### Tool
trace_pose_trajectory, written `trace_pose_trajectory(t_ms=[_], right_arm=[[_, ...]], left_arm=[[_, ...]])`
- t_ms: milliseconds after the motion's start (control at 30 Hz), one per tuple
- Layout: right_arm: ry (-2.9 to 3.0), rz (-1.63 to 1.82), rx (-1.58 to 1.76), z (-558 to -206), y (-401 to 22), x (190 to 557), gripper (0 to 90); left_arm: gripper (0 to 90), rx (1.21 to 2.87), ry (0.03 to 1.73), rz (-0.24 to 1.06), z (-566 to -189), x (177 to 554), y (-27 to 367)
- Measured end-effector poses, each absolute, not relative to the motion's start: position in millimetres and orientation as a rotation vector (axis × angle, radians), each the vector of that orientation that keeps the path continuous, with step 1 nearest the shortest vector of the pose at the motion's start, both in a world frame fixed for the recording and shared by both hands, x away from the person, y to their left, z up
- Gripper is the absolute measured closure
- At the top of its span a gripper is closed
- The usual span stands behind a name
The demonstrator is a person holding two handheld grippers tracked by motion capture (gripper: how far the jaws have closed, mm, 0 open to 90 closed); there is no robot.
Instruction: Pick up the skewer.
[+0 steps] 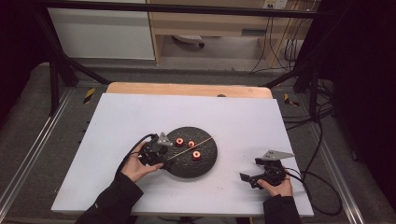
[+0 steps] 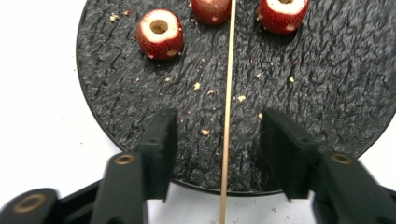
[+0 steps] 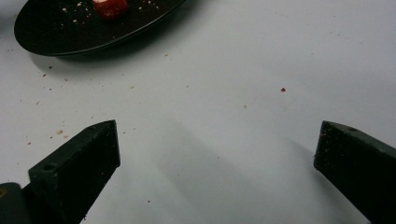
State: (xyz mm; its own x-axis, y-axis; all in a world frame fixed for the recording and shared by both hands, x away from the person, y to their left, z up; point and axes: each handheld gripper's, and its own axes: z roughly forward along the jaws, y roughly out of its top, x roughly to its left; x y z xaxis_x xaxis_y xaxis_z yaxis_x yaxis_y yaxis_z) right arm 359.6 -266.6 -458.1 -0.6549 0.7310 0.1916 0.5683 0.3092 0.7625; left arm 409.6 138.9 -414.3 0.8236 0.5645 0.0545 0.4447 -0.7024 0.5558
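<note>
Jaws on the left gripper (image 2: 219, 140) sit half apart, either side of the wooden skewer (image 2: 227, 107) without touching it. That skewer lies across the black plate (image 2: 327, 93), running from 8 o'clock to 2 o'clock in the high view, with three red cored fruits (image 1: 180, 142) around it. Right gripper (image 3: 217, 149) is wide open over bare table at 4 o'clock of the plate.
</note>
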Motion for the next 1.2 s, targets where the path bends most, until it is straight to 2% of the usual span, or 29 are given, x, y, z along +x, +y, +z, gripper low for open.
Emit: trace_pose_trajectory(t_ms=[233, 467, 1033, 1200], right_arm=[[2.380, 1.264, 1.202, -458.0, -266.6, 359.5, 0.9], [2.382, 1.265, 1.196, -458.1, -266.7, 359.6, 0.8], [2.386, 1.268, 1.208, -457.8, -266.6, 359.3, 0.7], [2.385, 1.269, 1.208, -457.7, -266.6, 359.2, 0.7]], left_arm=[[63.8, 2.499, 0.730, 0.272, -415.5, 412.0, 134.0], [72.4, 2.524, 0.725, 0.251, -414.5, 413.8, 129.2], [87.7, 2.562, 0.712, 0.235, -415.1, 415.5, 123.3], [87.9, 2.565, 0.712, 0.248, -414.8, 414.2, 123.2]])
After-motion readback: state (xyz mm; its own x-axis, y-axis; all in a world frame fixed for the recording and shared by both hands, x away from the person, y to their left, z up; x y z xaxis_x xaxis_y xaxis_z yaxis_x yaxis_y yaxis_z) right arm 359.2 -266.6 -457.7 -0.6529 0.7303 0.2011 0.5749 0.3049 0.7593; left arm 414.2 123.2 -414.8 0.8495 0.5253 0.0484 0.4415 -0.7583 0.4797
